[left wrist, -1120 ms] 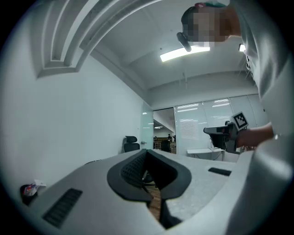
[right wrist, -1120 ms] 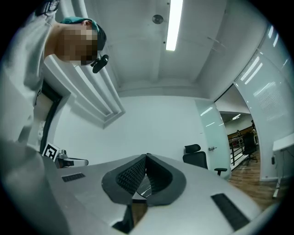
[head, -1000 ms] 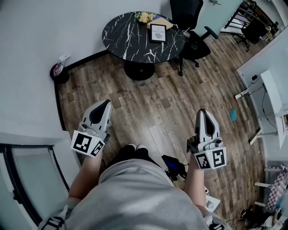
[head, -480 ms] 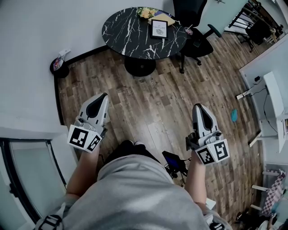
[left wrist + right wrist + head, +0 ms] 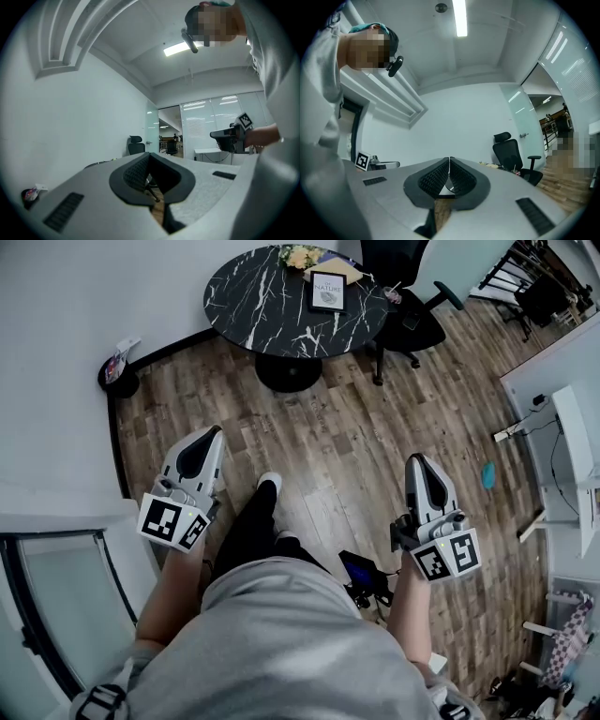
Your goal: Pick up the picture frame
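The picture frame [image 5: 328, 291], black-edged with a pale print, stands on the far side of a round black marble table [image 5: 262, 306] at the top of the head view. Both grippers are far short of it, held level over the wooden floor on either side of the person's body. My left gripper [image 5: 208, 435] is shut with nothing in it, and its ribbed pads meet at the tip in the left gripper view [image 5: 149, 155]. My right gripper [image 5: 419, 462] is shut and empty too, its pads closed together in the right gripper view [image 5: 449, 160].
A black office chair [image 5: 398, 277] stands behind the table, and flowers [image 5: 300, 256] sit beside the frame. A small dark stand [image 5: 117, 381] is against the left wall. White desks [image 5: 572, 446] line the right side, with a blue object [image 5: 487, 476] on the floor nearby.
The person has stepped towards the table, one foot now out in front. Both grippers came along and sank slightly, still shut. The table sits higher in the head view.
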{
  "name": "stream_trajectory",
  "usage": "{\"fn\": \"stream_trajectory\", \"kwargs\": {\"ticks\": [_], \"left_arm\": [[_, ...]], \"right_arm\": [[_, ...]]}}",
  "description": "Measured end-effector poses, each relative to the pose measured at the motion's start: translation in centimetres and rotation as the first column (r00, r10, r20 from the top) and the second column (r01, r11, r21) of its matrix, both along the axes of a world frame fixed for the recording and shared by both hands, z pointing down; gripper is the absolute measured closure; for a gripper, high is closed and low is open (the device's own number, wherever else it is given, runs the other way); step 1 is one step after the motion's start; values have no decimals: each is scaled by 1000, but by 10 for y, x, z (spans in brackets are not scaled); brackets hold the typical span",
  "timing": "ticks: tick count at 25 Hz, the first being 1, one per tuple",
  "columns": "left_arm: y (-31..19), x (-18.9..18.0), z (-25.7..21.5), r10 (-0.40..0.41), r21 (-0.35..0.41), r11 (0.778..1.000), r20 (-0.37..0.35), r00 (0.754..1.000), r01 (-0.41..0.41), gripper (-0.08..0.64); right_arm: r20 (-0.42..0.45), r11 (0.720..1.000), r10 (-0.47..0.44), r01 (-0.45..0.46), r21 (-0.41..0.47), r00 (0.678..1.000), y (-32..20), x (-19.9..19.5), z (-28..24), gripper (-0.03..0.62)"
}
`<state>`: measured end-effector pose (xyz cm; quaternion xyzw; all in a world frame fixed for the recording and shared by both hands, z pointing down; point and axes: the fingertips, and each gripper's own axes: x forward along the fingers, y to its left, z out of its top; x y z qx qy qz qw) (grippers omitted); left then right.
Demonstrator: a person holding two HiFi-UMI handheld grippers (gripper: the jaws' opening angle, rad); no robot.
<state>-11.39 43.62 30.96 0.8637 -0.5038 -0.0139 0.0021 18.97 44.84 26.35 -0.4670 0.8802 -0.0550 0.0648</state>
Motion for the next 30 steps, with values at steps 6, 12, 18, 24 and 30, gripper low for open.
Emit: {"fn": "stream_trajectory", "kwargs": {"ticks": [6,12,18,24,30], "left_arm": [[-45,4,2,33,7,999,-14,999,-33,554],[-105,-5,-5,49,22,999,-21,999,-49,554],[-158,-12,-13,75,34,997,-20,997,-74,554],[-200,-20,-10,90,28,996,-20,996,-90,554],[-241,-28,-13,113,36,993,-21,993,-112,554]], "right_arm": [[-16,1000,18,-18,-2,1000,-40,-2,0,566],[-18,1000,22,-22,18,1000,-92,-16,-11,566],[-9,999,46,-46,14,999,-138,-24,-12,566],[-3,998,69,-69,10,998,-175,-31,-10,566],[1,995,97,-97,14,995,-209,-39,-12,566]]}}
